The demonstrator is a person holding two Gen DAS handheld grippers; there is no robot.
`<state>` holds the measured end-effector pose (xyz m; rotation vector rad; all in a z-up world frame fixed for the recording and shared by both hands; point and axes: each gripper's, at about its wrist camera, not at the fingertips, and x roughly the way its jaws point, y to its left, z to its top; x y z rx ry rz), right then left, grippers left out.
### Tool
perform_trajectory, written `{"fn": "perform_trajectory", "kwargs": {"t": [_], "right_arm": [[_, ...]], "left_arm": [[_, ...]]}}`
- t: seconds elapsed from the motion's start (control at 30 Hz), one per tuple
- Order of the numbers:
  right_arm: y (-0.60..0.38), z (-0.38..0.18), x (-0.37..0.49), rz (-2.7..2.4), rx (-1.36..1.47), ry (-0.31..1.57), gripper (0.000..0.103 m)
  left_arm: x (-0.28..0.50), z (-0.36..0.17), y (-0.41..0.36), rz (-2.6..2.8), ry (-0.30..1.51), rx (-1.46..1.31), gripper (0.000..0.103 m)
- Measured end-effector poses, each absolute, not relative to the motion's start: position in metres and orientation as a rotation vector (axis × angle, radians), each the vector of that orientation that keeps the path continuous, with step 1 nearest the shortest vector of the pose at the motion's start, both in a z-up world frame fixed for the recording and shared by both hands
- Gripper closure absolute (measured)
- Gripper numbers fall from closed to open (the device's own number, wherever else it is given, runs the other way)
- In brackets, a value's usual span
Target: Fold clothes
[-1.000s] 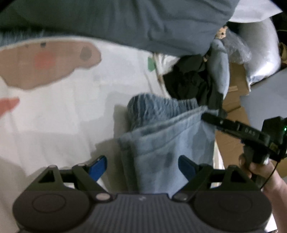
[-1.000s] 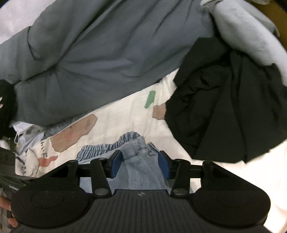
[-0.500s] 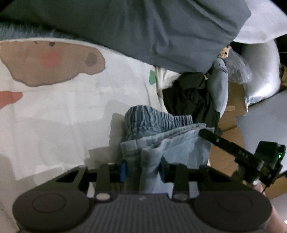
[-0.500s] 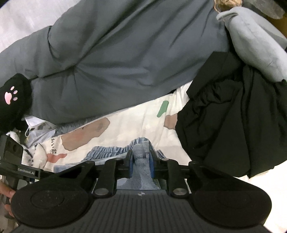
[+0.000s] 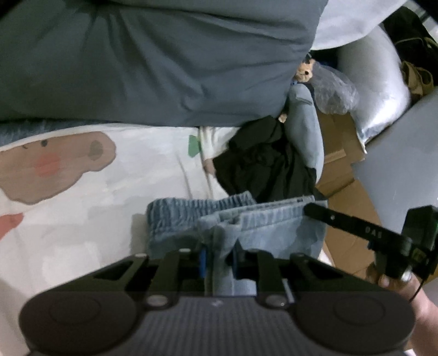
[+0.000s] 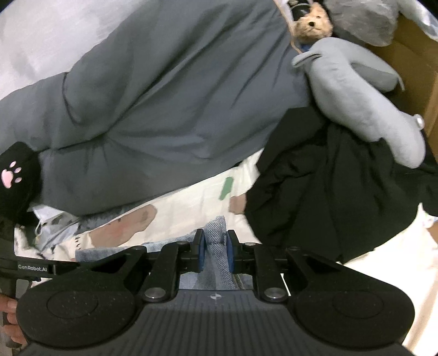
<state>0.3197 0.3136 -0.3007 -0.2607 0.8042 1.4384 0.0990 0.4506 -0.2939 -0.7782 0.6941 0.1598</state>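
A light blue denim garment with an elastic waistband lies folded on the white printed bedsheet. My left gripper has a bunched edge of the denim between its blue pads, and its jaws are closing on it. In the left wrist view my right gripper holds the same edge further right, with a hand under it. In the right wrist view my right gripper is shut on a seamed fold of the denim. Both held corners are raised off the sheet.
A grey duvet covers the far side of the bed. A heap of black clothes lies to the right, with a grey plush and a small teddy bear behind it. Cardboard boxes stand past the bed's right edge.
Both grippers went from open around the denim edge to pressed onto it. Both have risen with the edge, so more of the duvet and the far clutter shows.
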Motion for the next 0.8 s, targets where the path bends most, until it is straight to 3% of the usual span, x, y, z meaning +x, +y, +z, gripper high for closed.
{"fn": "perform_trajectory", "kwargs": {"t": [0.53,0.57,0.63,0.67,0.8], "right_arm": [[0.360,-0.321,0.336,1.288,-0.338,0.842,0.083],[0.357,-0.318,0.338,1.286,-0.311,0.840,0.080],[0.349,-0.313,0.341,1.278,-0.262,0.833,0.071],[0.344,-0.309,0.341,1.273,-0.256,0.825,0.068],[0.323,-0.299,0.331,1.282,-0.240,0.789,0.068]], "left_arm": [[0.133,-0.320,0.467,0.197,0.800,-0.804,0.081],[0.132,-0.316,0.466,0.197,0.800,-0.781,0.078],[0.128,-0.307,0.464,0.215,0.797,-0.726,0.059],[0.125,-0.302,0.464,0.231,0.791,-0.710,0.055],[0.118,-0.287,0.471,0.252,0.768,-0.704,0.053]]}}
